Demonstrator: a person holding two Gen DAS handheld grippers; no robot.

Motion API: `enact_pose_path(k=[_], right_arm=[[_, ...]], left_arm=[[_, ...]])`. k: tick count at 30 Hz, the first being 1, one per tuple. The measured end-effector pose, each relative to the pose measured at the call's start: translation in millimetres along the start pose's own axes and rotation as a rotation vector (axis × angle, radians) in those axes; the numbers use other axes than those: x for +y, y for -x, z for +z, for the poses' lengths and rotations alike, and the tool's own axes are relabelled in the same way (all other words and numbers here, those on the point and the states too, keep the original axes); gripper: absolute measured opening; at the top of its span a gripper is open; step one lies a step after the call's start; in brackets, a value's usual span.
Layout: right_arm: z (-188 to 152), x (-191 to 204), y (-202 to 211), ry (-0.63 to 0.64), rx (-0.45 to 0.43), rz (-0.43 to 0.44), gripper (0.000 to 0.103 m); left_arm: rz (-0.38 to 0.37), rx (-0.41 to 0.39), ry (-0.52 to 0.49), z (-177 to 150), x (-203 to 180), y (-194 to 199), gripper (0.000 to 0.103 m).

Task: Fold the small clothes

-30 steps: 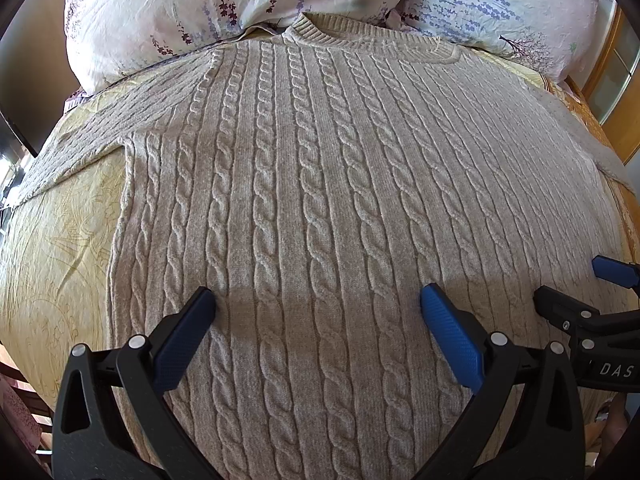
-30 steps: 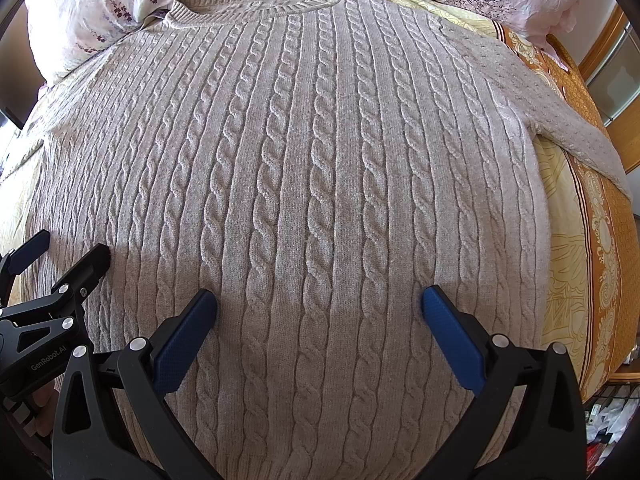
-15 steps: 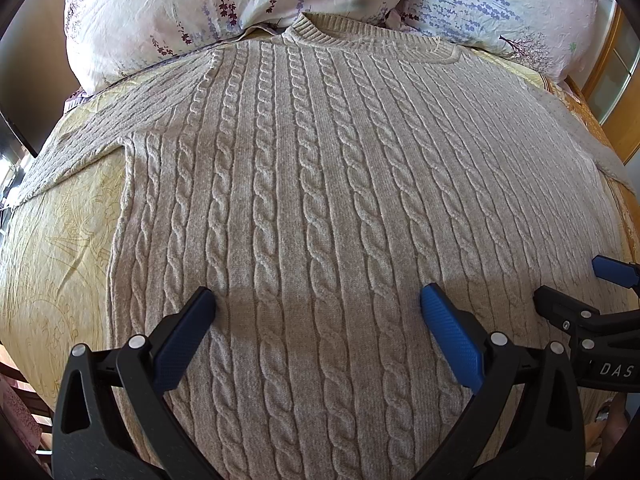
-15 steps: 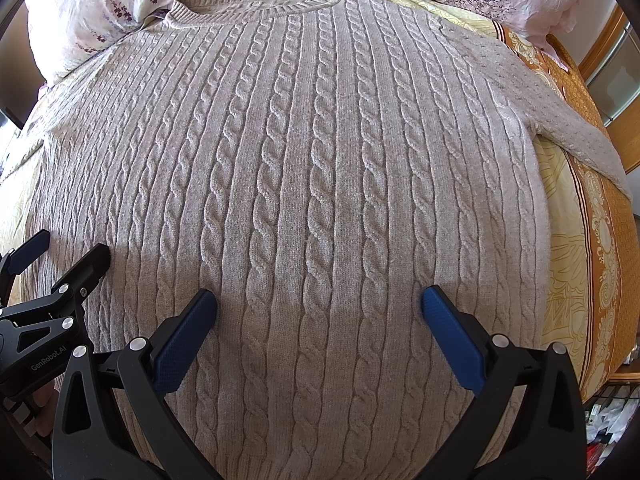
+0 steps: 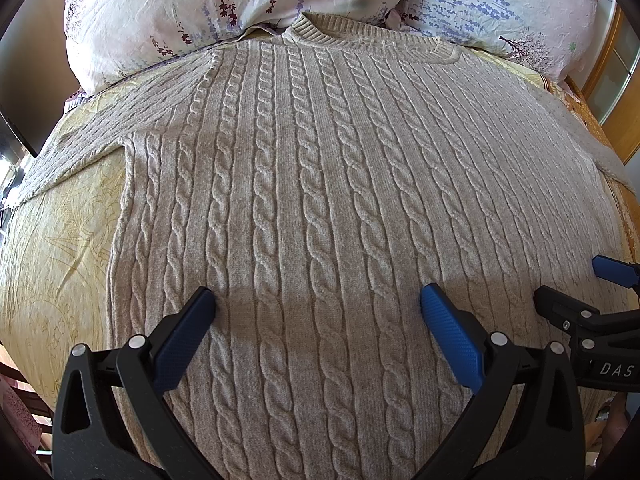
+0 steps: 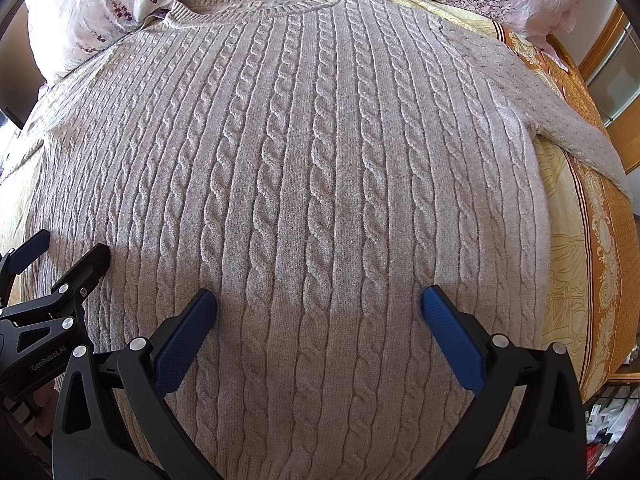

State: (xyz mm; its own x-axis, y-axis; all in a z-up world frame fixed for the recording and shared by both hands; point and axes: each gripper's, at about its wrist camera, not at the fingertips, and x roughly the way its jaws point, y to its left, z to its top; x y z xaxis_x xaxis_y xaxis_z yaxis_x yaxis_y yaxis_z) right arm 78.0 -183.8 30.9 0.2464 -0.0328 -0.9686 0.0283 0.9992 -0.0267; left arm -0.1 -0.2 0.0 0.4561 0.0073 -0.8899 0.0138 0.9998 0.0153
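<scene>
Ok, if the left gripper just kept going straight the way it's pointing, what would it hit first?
Most likely the sweater itself. The open left gripper hangs over its lower middle, aimed up the body toward the collar; the pillows lie beyond. How high it hangs is unclear.

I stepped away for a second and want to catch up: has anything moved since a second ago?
Nothing visibly changed. The left tongs and right tongs hover open over the sweater, which lies flat and unfolded on the bed, collar toward the pillows.

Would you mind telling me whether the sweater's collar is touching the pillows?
Touching. In the left wrist view the collar lies right against the pillows, with no bedsheet showing between them.
</scene>
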Motion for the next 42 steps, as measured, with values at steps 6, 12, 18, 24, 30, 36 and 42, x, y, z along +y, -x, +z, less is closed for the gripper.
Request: enact_pose_path(k=[6,12,18,24,30,36,42], right_arm=[[0.2,0.0,0.1,0.001,0.0,0.0,0.102],[0.4,0.1,0.2,0.001,0.0,0.0,0.102],[0.7,0.1,0.2,0.001,0.0,0.0,0.102],[0.9,0.1,0.3,0.002,0.001,0.0,0.102],[1.2,0.2,0.4,0.002,0.001,-0.001,0.102],[1.4,0.2,0.4,0.004,0.001,0.0,0.102],[-1.3,-1.1,3.2,0.026,-0.021,0.012,0.102]], left_arm=[[0.0,0.0,0.0,0.0,0.0,0.0,0.101],[0.0,0.0,0.0,0.0,0.0,0.0,0.101],[0.0,0.0,0.0,0.0,0.0,0.0,0.101],[0.0,-0.001,0.0,0.0,0.0,0.0,0.101],[0.0,-0.001,0.0,0.0,0.0,0.0,0.101],[0.0,0.003,0.0,0.1,0.0,-0.1,0.101],[-0.001,0.011,0.0,1.0,-0.6,-2.0,0.101]])
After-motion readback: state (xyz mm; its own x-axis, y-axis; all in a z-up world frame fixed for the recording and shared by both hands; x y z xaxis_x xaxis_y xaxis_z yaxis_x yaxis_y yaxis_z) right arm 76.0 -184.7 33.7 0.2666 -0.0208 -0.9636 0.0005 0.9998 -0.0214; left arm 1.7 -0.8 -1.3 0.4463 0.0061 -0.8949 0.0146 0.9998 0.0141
